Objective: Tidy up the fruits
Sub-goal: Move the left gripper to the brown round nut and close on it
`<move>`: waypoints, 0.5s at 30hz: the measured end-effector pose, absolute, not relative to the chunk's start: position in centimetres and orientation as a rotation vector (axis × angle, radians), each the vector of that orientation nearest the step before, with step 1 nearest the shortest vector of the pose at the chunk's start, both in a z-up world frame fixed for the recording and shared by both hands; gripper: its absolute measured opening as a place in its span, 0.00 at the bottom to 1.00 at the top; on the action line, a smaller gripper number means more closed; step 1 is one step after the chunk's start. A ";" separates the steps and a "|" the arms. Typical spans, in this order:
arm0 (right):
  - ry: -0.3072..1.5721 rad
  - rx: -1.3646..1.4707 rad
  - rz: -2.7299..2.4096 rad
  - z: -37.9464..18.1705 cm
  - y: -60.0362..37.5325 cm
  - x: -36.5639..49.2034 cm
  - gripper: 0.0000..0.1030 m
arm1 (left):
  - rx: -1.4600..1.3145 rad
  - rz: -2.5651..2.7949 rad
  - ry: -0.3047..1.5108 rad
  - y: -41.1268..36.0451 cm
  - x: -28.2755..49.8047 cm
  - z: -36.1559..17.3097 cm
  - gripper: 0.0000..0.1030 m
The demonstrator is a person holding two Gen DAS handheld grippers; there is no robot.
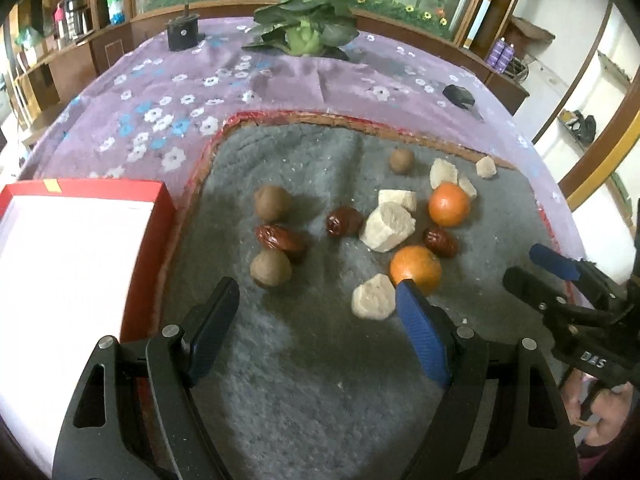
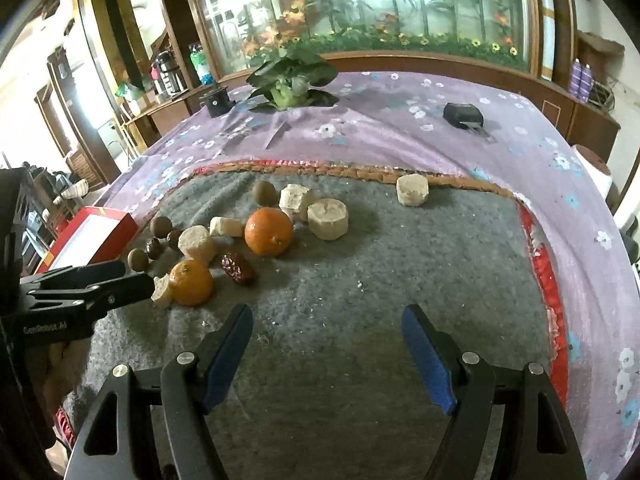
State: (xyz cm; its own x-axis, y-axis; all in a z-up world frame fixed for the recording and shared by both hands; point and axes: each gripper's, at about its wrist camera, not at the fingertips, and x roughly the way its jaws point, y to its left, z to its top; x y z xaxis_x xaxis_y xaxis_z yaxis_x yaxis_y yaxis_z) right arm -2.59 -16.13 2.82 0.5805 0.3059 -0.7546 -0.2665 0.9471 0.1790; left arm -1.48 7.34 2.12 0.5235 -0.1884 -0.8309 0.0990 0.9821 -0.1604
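Observation:
On the grey felt mat (image 1: pixel 304 360) lie two oranges, the near orange (image 1: pixel 416 269) (image 2: pixel 191 282) and the far orange (image 1: pixel 449 204) (image 2: pixel 269 231). Around them sit three red dates, one date (image 1: pixel 280 239) lying between two brown round fruits (image 1: pixel 271 267), and several pale cream chunks (image 1: pixel 386 226). My left gripper (image 1: pixel 316 292) hovers open above the mat, just short of the near brown fruit and a cream chunk (image 1: pixel 374 297). My right gripper (image 2: pixel 328 314) is open over bare mat, to the right of the pile. A red box (image 1: pixel 72 264) with a white inside stands at the left.
A purple flowered cloth (image 1: pixel 168 92) covers the table under the mat. A potted green plant (image 1: pixel 306 26) and a small black stand (image 1: pixel 182 32) sit at the back; a black object (image 2: pixel 463 115) lies at the right. Shelves and a cabinet edge the room.

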 end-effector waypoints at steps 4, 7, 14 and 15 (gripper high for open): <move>0.891 0.036 0.346 2.8 -15.9 -2.8 0.71 | -0.099 -0.162 1.012 7.8 -1.1 1.8 0.74; 0.889 0.031 0.354 2.9 -15.6 -2.8 0.70 | -0.103 -0.156 1.018 8.2 -0.9 1.6 0.68; 0.895 0.010 0.397 2.9 -14.7 -2.9 0.55 | -0.091 -0.149 1.025 8.8 -0.3 1.5 0.30; 0.895 0.005 0.408 2.9 -14.5 -3.0 0.54 | -0.088 -0.151 1.024 8.8 -0.4 1.4 0.30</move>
